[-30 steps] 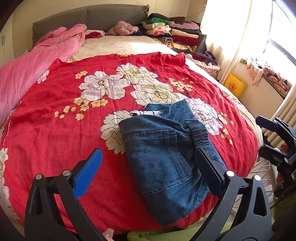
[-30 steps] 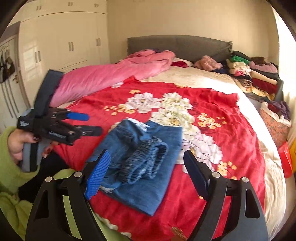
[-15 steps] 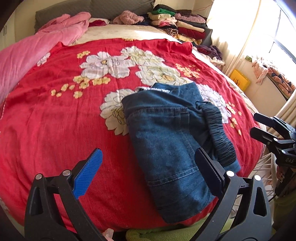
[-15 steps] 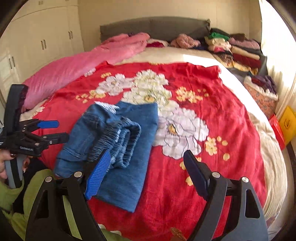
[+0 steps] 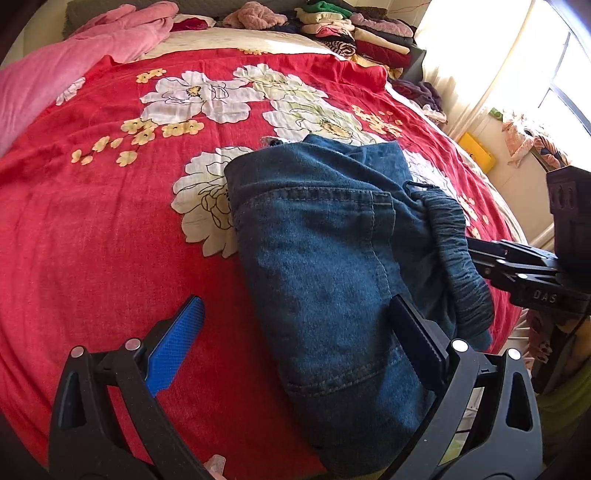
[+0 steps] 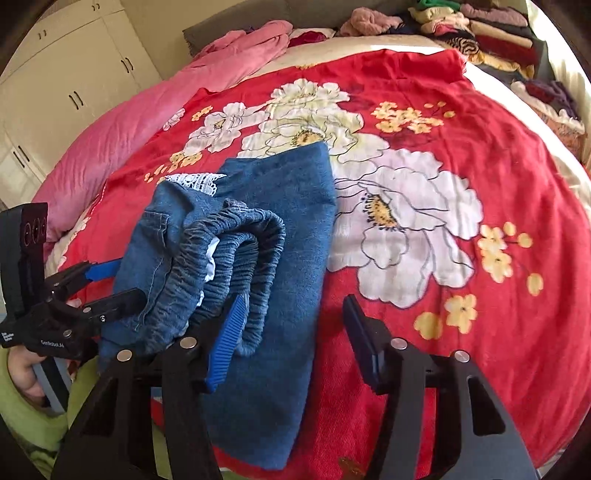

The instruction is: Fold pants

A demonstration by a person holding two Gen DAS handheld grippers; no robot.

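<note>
The blue denim pants (image 5: 332,251) lie folded into a thick bundle on the red flowered bedspread (image 5: 110,221), near the bed's front edge. The gathered elastic waistband (image 6: 236,251) sits on top, on the bundle's right side. My left gripper (image 5: 295,332) is open, low over the bundle's near left part; its right finger lies on the denim. My right gripper (image 6: 295,332) is open at the bundle's right edge, its blue-padded finger against the waistband. Each gripper also shows in the other's view, the right one (image 5: 517,269) and the left one (image 6: 92,288).
A pink quilt (image 6: 147,129) lies along the bed's left side. Stacks of folded clothes (image 5: 354,33) sit at the far right by the headboard. A wardrobe (image 6: 66,85) stands left of the bed. A window and a yellow box (image 5: 476,155) are to the right.
Both grippers have come down and in toward the pants. The bundle now fills more of each view. The right gripper's blue finger has reached the waistband.
</note>
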